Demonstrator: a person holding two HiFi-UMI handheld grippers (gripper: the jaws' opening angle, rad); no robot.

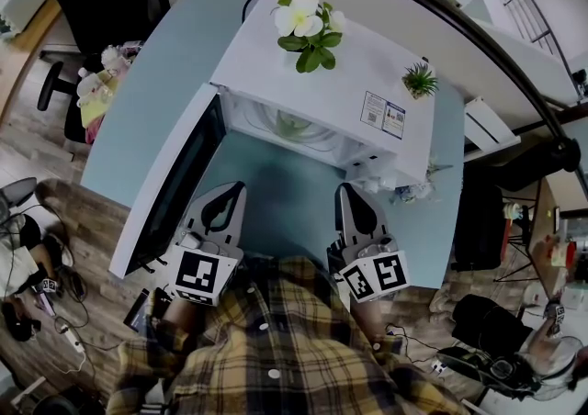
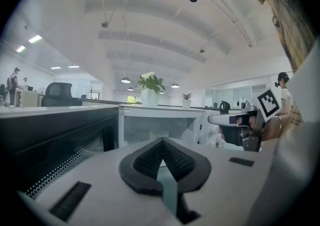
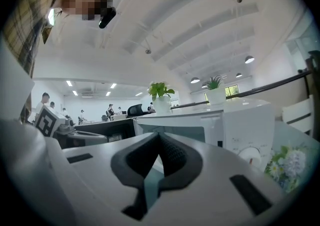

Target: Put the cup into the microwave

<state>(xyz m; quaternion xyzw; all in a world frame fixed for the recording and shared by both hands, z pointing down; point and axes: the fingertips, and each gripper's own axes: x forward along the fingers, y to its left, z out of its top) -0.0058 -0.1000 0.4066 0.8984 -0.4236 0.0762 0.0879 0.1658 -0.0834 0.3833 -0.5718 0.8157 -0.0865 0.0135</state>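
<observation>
A white microwave (image 1: 367,73) stands on the blue table (image 1: 147,110), and its door (image 1: 170,193) hangs open to the left. Inside the chamber sits a pale cup (image 1: 292,124), faintly seen in the left gripper view as the cup (image 2: 159,135). My left gripper (image 1: 223,191) hovers in front of the opening near the door, its jaws shut and empty (image 2: 161,142). My right gripper (image 1: 349,191) is level with it, before the microwave's control panel side, also shut with nothing in it (image 3: 159,137). Both are apart from the cup.
A white-flowered pot plant (image 1: 308,23) and a small green plant (image 1: 420,81) stand on top of the microwave. Pale flowers (image 1: 413,191) lie at its right front corner. A black office chair (image 1: 92,0) and a soft toy (image 1: 101,83) are at the table's left.
</observation>
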